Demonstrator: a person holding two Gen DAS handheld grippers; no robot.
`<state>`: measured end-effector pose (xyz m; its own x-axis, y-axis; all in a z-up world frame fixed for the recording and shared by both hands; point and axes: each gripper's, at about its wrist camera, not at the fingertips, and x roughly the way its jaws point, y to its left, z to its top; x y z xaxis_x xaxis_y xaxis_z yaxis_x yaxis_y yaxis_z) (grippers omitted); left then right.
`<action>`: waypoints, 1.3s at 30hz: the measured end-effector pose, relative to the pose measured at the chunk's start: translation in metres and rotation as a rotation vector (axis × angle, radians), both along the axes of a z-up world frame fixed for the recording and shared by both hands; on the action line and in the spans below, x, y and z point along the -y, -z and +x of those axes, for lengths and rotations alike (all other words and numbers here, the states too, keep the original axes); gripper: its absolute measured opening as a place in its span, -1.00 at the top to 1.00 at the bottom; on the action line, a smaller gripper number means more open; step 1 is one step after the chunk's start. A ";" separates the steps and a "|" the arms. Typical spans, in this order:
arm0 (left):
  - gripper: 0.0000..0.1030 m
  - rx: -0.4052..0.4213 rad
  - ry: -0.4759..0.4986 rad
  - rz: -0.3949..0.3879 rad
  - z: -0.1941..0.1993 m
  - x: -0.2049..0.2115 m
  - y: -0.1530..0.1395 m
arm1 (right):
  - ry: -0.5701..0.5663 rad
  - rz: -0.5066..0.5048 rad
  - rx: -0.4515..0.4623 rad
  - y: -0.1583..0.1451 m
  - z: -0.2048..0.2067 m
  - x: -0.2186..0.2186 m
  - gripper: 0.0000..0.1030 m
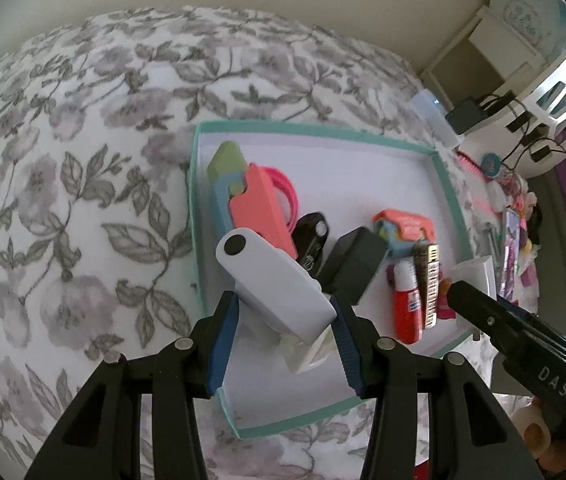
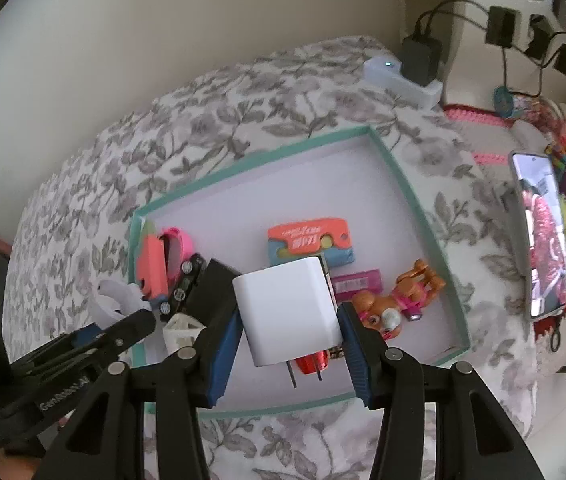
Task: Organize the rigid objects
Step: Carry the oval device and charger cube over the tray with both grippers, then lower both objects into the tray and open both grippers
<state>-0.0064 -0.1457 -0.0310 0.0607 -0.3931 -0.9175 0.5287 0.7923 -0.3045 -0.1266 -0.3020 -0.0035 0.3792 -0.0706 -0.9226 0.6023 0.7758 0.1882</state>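
Over the teal-rimmed tray (image 1: 449, 200) on the floral bedspread (image 1: 63, 184), both hand-held grippers point steeply down. The left hand-held gripper (image 1: 285, 316) is clamped on a white oblong device (image 1: 271, 280) with a round black dot near its far end, its blue pads pressing on both sides. The right hand-held gripper (image 2: 291, 338) is clamped on a white plug adapter (image 2: 287, 312), two metal prongs sticking out toward the camera. Both held things hang above the tray's near part.

Lying in the tray: a coral, blue and green folding case (image 1: 255, 204) with a pink band at the left wall, a black gadget (image 1: 313, 236) beside it, a black charger block (image 1: 353, 264), and a smaller coral and blue card-like toy (image 2: 309, 240) with white printed characters, too blurred to read. A red and white tube (image 1: 405, 304) has a label, unreadable. Next to it lie a gold and black harmonica-like bar (image 1: 429, 284), a pink flat pack (image 2: 357, 282) and a brown toy dog (image 2: 397, 300) in pink.

In the left wrist view the right hand-held gripper's black body reads "DAS". In the right wrist view the left one reads "GenRobot.AI".

Off the tray, a phone (image 2: 541, 232) lies propped at the right with its screen lit. A white power strip (image 2: 403, 80) with a blue light carries a black plug.
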 end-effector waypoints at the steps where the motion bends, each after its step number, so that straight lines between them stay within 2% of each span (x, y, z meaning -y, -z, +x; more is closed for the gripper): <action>1: 0.06 0.000 -0.002 0.009 0.000 0.000 0.001 | -0.009 0.008 -0.003 0.002 0.001 -0.002 0.00; 12: 0.05 0.010 0.027 0.026 -0.007 0.005 0.003 | -0.035 0.037 -0.045 0.014 0.006 -0.007 0.00; 33: 0.04 -0.023 0.091 0.085 -0.017 0.013 0.017 | -0.072 0.031 -0.102 0.025 0.014 -0.013 0.00; 39: 0.03 -0.006 0.088 0.094 -0.014 0.010 0.012 | -0.086 0.016 -0.088 0.020 0.016 -0.016 -0.01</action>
<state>-0.0204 -0.1561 -0.0434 0.0239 -0.3087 -0.9509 0.5954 0.7685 -0.2345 -0.1104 -0.2858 -0.0231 0.3009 -0.0267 -0.9533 0.5487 0.8224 0.1502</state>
